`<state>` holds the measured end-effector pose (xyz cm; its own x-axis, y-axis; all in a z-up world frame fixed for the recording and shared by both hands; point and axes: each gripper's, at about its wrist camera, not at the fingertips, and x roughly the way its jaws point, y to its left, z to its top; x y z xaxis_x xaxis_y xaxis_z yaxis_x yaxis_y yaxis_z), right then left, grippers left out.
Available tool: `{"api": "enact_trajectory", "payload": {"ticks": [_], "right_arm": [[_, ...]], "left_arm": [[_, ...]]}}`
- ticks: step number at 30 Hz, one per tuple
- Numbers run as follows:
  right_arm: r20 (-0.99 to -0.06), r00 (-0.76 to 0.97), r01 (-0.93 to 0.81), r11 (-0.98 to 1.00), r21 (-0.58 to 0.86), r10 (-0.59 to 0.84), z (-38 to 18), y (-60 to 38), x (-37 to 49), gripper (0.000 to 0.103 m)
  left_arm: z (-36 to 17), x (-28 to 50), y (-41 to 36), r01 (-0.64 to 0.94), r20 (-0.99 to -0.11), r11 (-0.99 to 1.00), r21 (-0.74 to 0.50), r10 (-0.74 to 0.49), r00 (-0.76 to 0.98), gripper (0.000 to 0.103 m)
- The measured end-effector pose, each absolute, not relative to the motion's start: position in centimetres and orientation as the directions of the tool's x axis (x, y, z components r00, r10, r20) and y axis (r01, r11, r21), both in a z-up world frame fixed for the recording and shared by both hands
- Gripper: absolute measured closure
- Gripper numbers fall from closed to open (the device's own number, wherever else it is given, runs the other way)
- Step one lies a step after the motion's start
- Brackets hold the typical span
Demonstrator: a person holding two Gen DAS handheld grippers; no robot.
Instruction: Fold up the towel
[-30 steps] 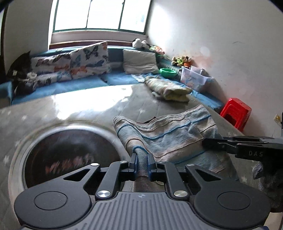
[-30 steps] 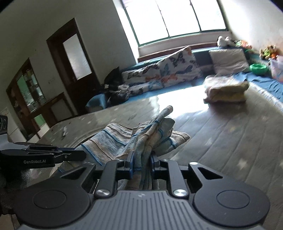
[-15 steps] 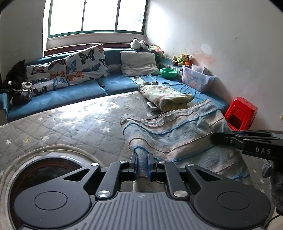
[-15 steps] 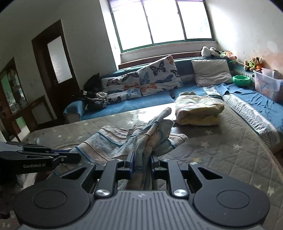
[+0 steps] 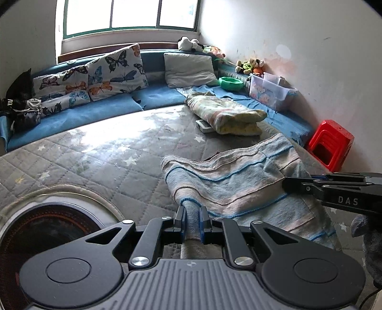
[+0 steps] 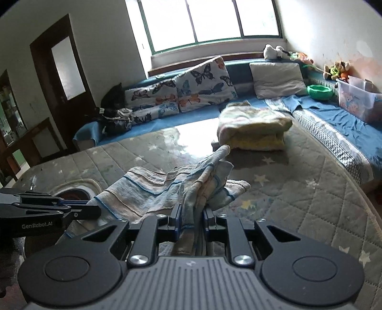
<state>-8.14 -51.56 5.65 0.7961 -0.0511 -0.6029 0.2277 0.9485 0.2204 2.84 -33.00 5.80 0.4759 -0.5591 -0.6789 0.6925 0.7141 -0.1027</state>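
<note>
Two tools grip my towel (image 5: 229, 183): left tool (image 5: 192, 225) and right tool (image 6: 191, 221) each pinch a bunched edge, lifting it off the bed (image 5: 114, 155) ahead for folding.

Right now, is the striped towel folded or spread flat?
Neither: the towel is draped and bunched, pinched by the left gripper and right gripper, not flat on the mattress.

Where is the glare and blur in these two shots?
Left wrist view: the window is blown out and glare washes the mattress. Right wrist view: the same glare sits behind the striped towel, and the folded blanket looks slightly blurred. Both views bend straight lines.
</note>
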Motion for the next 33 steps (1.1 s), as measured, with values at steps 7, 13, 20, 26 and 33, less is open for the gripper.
{"api": "enact_trajectory", "payload": {"ticks": [7, 13, 20, 26, 33], "right_arm": [[-0.634, 0.770, 0.271, 0.938, 0.217, -0.075, 4.3, -52.5, -8.4, 0.083], [-0.637, 0.764, 0.302, 0.930, 0.210, -0.104, 4.2, -53.1, -9.0, 0.077], [-0.631, 0.769, 0.295, 0.933, 0.209, -0.102, 4.6, -52.5, -10.2, 0.070], [-0.632, 0.772, 0.266, 0.938, 0.223, -0.069, 4.8, -50.6, -11.9, 0.064], [-0.636, 0.767, 0.251, 0.951, 0.180, -0.083, 4.3, -48.1, -13.8, 0.063]], "left_arm": [[5.2, 3.1, -33.2, 0.690, -0.691, 0.718, -0.096, -0.546, 0.473, 0.091], [5.0, 2.8, -33.1, 0.699, -0.696, 0.710, -0.086, -0.545, 0.468, 0.090], [4.6, 1.8, -32.5, 0.696, -0.705, 0.713, -0.082, -0.535, 0.466, 0.062], [4.2, 0.2, -31.7, 0.706, -0.702, 0.705, -0.069, -0.537, 0.468, 0.047], [3.1, -1.4, -31.1, 0.715, -0.710, 0.697, -0.049, -0.528, 0.466, 0.041]]}}
